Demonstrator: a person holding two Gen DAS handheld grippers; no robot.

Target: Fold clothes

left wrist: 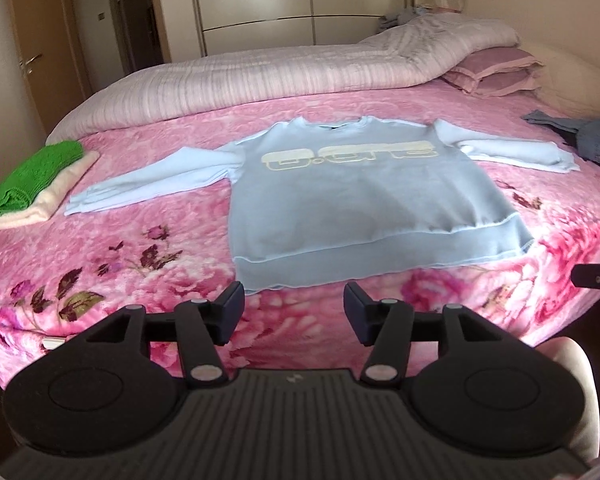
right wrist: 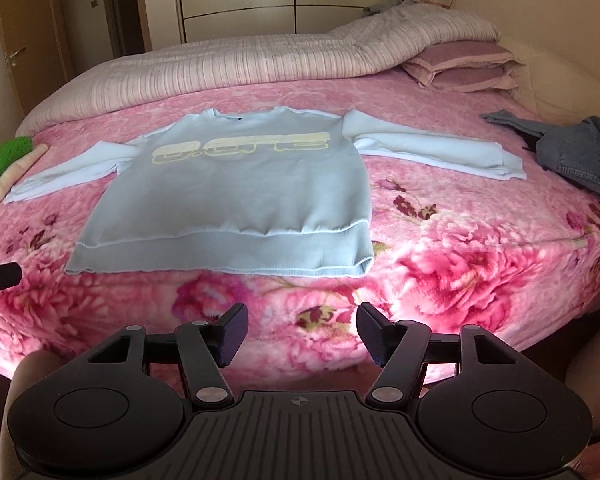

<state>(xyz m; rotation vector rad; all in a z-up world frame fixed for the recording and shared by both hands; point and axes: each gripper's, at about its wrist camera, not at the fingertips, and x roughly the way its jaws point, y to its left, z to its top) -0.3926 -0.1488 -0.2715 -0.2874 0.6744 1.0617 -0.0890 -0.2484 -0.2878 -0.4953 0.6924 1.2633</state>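
Left wrist view. The left tongs [left wrist: 294, 312] stand open with nothing between the pads, hovering over the near edge of the bed [left wrist: 100, 280], just short of the sweatshirt's hem. The light blue sweatshirt [left wrist: 364, 208] lies flat, front up, on the pink floral blanket [left wrist: 148, 312], both sleeves spread outward, collar toward the far side. A pale yellow logo [left wrist: 348, 154] runs across the chest; the lettering is too blurred to read. At the left edge of the bed sits a folded stack: a green knit garment [left wrist: 32, 176] on top of a cream garment [left wrist: 48, 204]. On the right, crumpled denim jeans [left wrist: 596, 140] lie just beyond the right sleeve cuff. A striped quilt [left wrist: 260, 76] is bunched along the far side, with mauve pillows [left wrist: 496, 70] at the far right. Part of the right tongs [left wrist: 592, 276] shows at the right margin.

Right wrist view. The right tongs [right wrist: 302, 330] are likewise open and empty, above the blanket's near edge, in front of the sweatshirt's [right wrist: 236, 200] right hem corner. The garment lies left of centre here, hem nearest. The jeans [right wrist: 572, 152] lie at the far right, close to the sleeve cuff; whether they touch it I cannot tell. The green [right wrist: 4, 156] and cream [right wrist: 12, 178] pieces show at the left edge. A tip of the left tongs [right wrist: 0, 276] shows at the left margin.
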